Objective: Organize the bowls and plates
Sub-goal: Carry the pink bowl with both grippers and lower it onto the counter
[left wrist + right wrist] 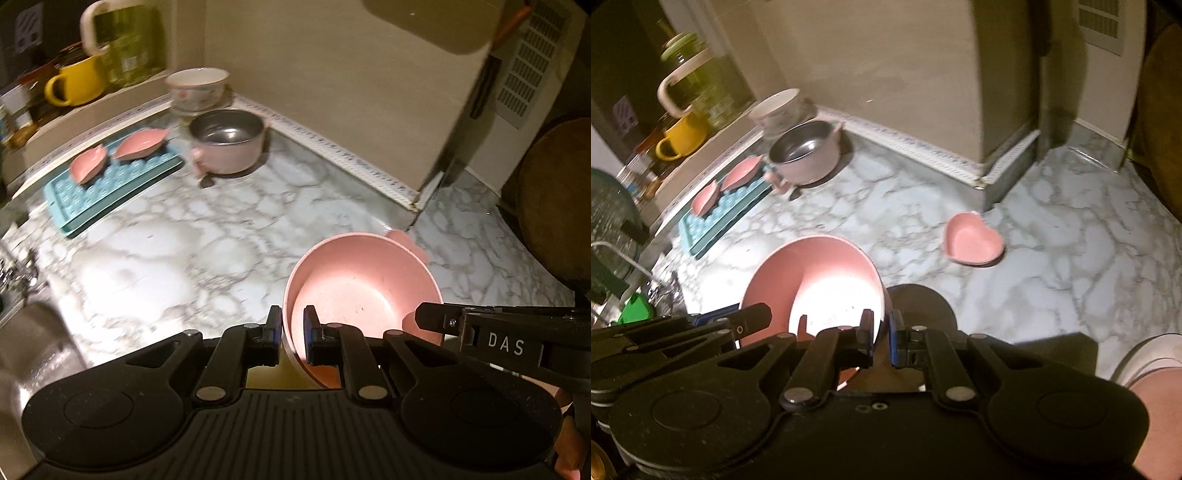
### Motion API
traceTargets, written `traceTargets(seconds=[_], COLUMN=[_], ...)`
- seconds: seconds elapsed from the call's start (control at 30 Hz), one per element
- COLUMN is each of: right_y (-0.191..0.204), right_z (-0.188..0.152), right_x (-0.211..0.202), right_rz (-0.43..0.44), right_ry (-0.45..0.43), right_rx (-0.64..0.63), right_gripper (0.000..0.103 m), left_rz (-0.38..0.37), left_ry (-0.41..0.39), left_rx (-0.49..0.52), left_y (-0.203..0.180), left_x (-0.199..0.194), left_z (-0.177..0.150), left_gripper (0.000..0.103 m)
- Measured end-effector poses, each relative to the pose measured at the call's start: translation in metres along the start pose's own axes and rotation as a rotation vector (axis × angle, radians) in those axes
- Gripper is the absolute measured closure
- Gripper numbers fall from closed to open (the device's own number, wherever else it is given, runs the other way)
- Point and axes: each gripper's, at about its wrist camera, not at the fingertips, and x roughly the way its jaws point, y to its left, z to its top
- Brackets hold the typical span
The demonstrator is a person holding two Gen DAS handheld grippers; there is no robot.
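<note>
A large pink bowl [365, 284] is held above the marble counter [166, 266] by both grippers. My left gripper [292, 332] is shut on its left rim. My right gripper [882, 334] is shut on the right rim of the same bowl [820, 273]. A small pink heart-shaped dish [975, 240] lies on the counter to the right. Two pink leaf-shaped dishes [140, 144] [88, 168] sit on a blue tray [107, 188] at the back left. A steel-lined pink pot [227, 142] stands beside the tray, with a white floral bowl [197, 88] behind it.
A shelf at the back left holds a yellow mug [75, 85] and a green glass jar [125, 44]. A sink edge and faucet [22, 273] are at the left. A beige wall corner [417, 199] juts out at the back. A dark round object [554, 199] stands at the right.
</note>
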Motion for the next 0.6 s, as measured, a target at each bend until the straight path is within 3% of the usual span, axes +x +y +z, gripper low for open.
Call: traceTargets(seconds=[0.3, 0.6], right_y=[0.038, 0.051], right_z=[-0.013, -0.028], right_x=[0.015, 0.029], right_rz=[0.026, 0.039], right_ry=[0.048, 0.099], right_rx=[-0.044, -0.044], right_gripper=[0.096, 0.096], left_rz=[0.034, 0.052], left_ry=[0.035, 0.076], left_rx=[-0.047, -0.048], left_y=[0.038, 0.048], left_x=[-0.005, 0.000], left_z=[-0.020, -0.032], left_gripper=[0.092, 0.092])
